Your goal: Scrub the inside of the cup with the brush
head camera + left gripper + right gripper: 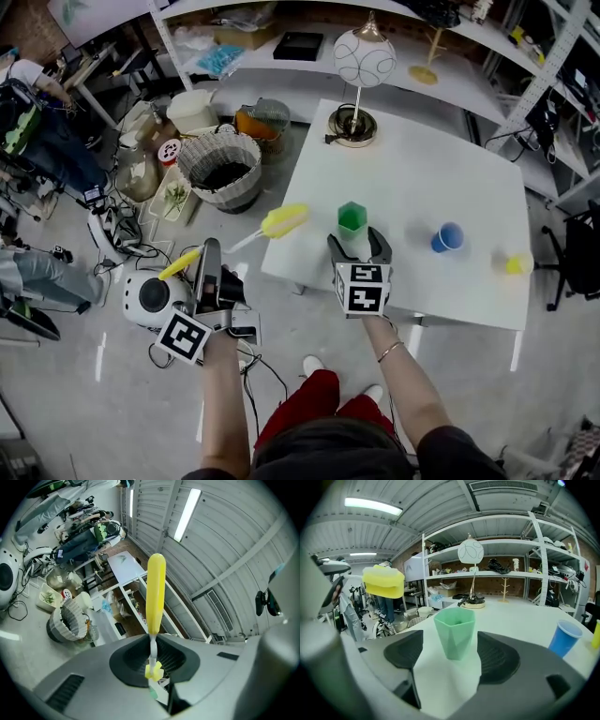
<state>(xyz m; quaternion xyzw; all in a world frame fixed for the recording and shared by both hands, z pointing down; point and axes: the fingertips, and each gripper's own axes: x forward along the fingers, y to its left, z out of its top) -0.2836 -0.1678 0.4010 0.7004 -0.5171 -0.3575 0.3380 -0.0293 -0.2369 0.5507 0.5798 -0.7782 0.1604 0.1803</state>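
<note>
A green faceted cup (pixel 352 217) (pixel 455 631) stands upright on the white table (pixel 441 159), near its front left edge. My right gripper (pixel 358 246) (pixel 451 654) is open. The cup sits between its dark pads, with a gap on each side. My left gripper (pixel 212 258) (pixel 152 660) hangs over the floor left of the table, shut on the white stem of the brush (pixel 281 222) (pixel 155 592). The brush's yellow sponge head points toward the table's left edge and shows at the left in the right gripper view (pixel 383 582).
A blue cup (pixel 447 237) (pixel 565 637) and a small yellow object (pixel 517 264) stand on the table to the right. A globe lamp (pixel 363 61) is at the far edge. On the floor to the left are a wicker basket (pixel 220 169), a white round device (pixel 150 298) and cables.
</note>
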